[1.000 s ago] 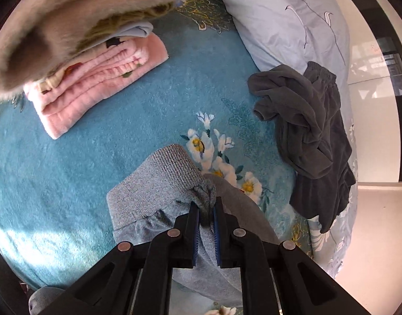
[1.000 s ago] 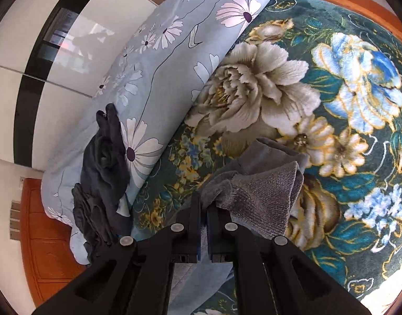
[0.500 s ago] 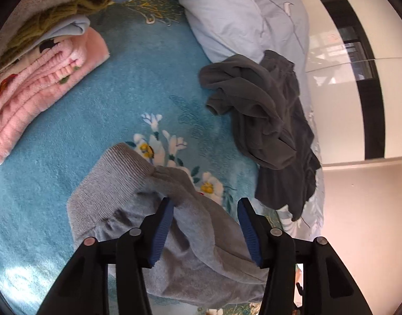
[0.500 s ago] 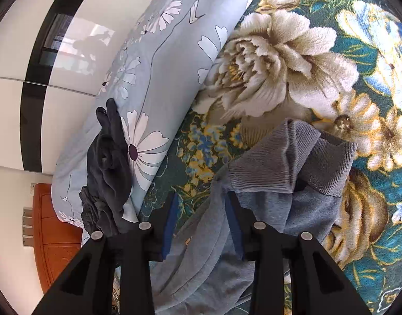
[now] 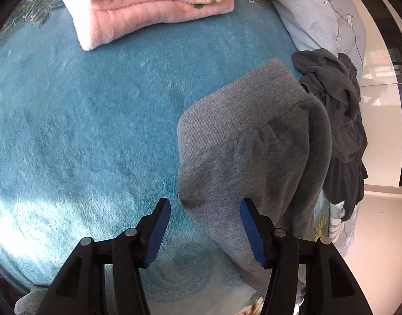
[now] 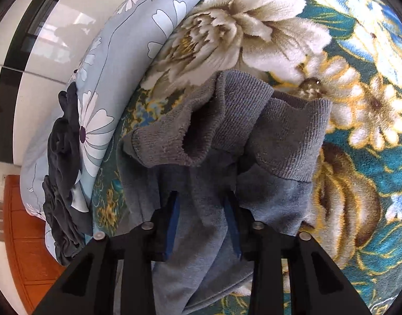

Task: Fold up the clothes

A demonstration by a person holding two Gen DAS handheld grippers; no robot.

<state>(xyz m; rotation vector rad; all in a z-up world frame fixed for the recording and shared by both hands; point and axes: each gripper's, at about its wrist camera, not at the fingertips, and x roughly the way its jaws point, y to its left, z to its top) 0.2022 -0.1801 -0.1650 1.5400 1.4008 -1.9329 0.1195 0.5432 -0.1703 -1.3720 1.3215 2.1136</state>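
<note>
Both grippers were spread wide with nothing clamped. Left gripper point(image 5: 205, 229) hovered above the grey fleece garment with ribbed cuffs point(image 5: 253, 141), which lay on the teal plush floral blanket point(image 5: 83, 131); its right-hand pad sat at the garment's near edge, its left-hand pad over bare blanket. From this gripper the garment extended toward 1 o'clock, ribbed cuff farthest. Right gripper point(image 6: 202, 219) straddled the garment's smooth body, with 2 ribbed cuffs at 12 o'clock just ahead of the fingertips. The garment's long axis ran roughly along each gripper's pointing direction. Judged nearer for a body grasp: the right gripper, already centred on cloth. The left gripper appeared offset and would need to shift toward 3 o'clock. Dark charcoal crumpled garment point(image 5: 340, 120) lay against the pale blue daisy-print pillow point(image 5: 313, 8). Folded pink fleece stack point(image 5: 148, 5) sat at 11 o'clock.
</note>
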